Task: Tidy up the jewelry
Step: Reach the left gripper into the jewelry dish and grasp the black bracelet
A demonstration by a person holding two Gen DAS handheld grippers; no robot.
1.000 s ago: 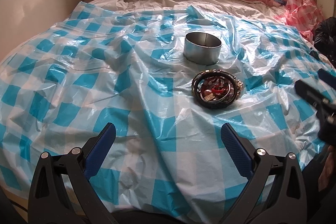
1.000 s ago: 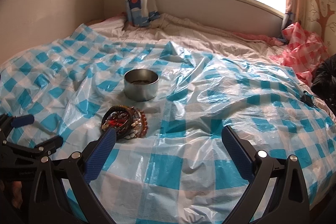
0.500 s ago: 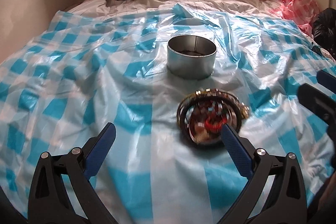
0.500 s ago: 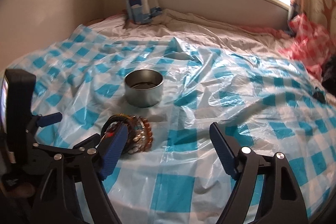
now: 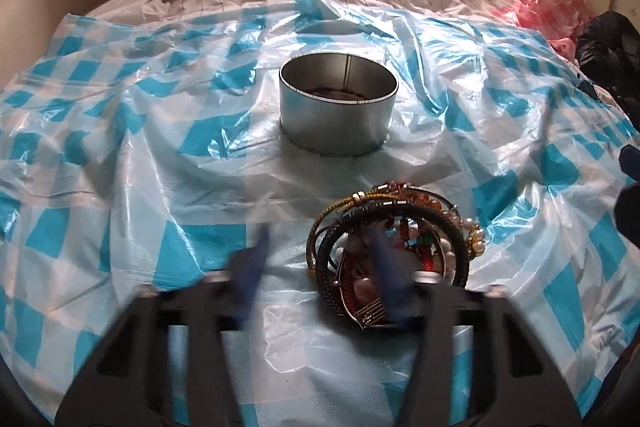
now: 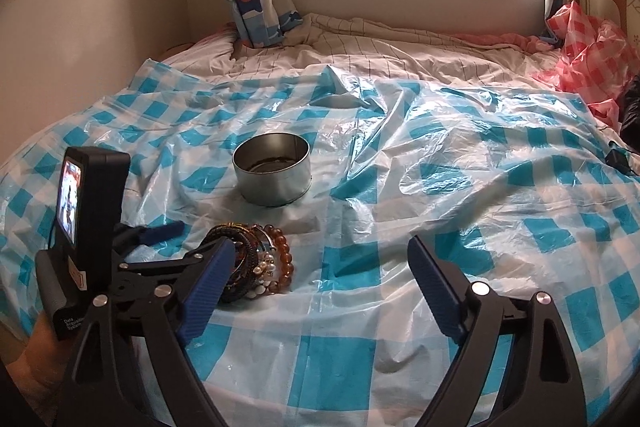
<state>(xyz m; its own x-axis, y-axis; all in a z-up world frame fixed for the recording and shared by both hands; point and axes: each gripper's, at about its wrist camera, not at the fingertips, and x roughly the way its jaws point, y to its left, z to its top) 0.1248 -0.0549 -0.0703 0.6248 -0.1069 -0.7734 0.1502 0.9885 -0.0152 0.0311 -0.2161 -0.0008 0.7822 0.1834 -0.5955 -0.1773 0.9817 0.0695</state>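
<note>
— Where is the jewelry sitting?

— Your pile of bracelets is lying on the blue-checked plastic sheet, just in front of the round metal tin.

— And your grippers?

— Your left gripper is blurring, its fingers part-way apart, one over the pile. Your right gripper is hanging wide open beside the bracelets, gripping nothing.
</note>
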